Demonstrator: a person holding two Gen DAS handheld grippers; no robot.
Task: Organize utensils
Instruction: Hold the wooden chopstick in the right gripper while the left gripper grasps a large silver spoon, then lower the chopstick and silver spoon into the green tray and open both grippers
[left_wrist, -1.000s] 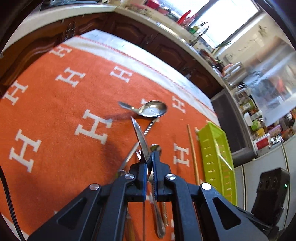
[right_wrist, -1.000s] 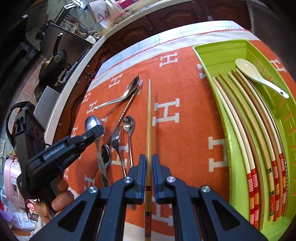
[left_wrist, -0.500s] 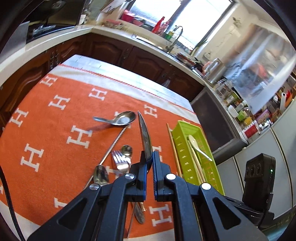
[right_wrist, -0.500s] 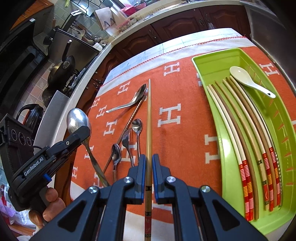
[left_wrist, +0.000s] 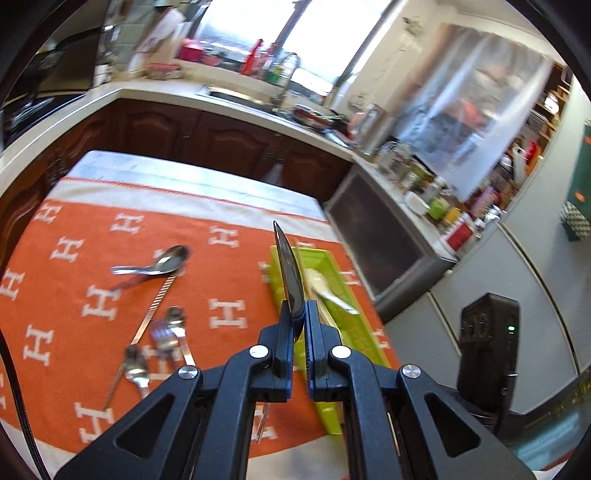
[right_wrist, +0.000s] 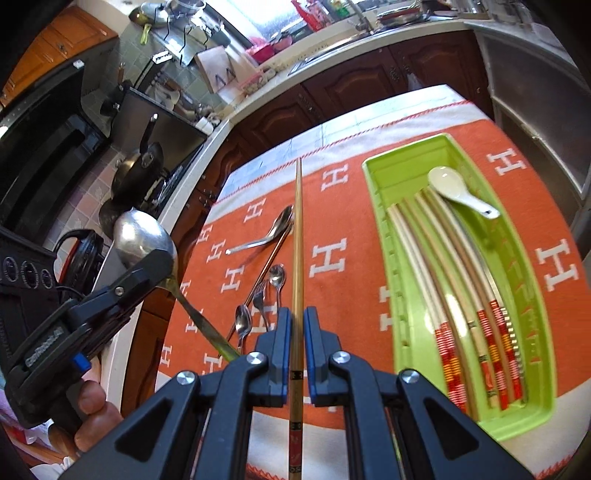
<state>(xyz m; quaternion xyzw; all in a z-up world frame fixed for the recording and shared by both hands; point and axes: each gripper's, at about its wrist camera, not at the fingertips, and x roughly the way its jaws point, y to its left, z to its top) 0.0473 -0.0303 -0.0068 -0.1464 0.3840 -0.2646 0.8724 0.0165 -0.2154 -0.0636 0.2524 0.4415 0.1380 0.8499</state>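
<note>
The chopstick (right_wrist: 297, 236) runs off the bottom edge, its end cut off. The left claw (right_wrist: 153, 264) hides part of the big spoon (right_wrist: 142, 234). The bottles (left_wrist: 443, 206) on the far counter are blurred beyond telling.

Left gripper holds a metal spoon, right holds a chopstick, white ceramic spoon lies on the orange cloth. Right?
One slip: the white ceramic spoon lies in the green plastic tray, not on the orange cloth, as the right wrist view shows. The rest holds.

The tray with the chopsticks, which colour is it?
The tray is lime green, clearest in the right wrist view.
</note>
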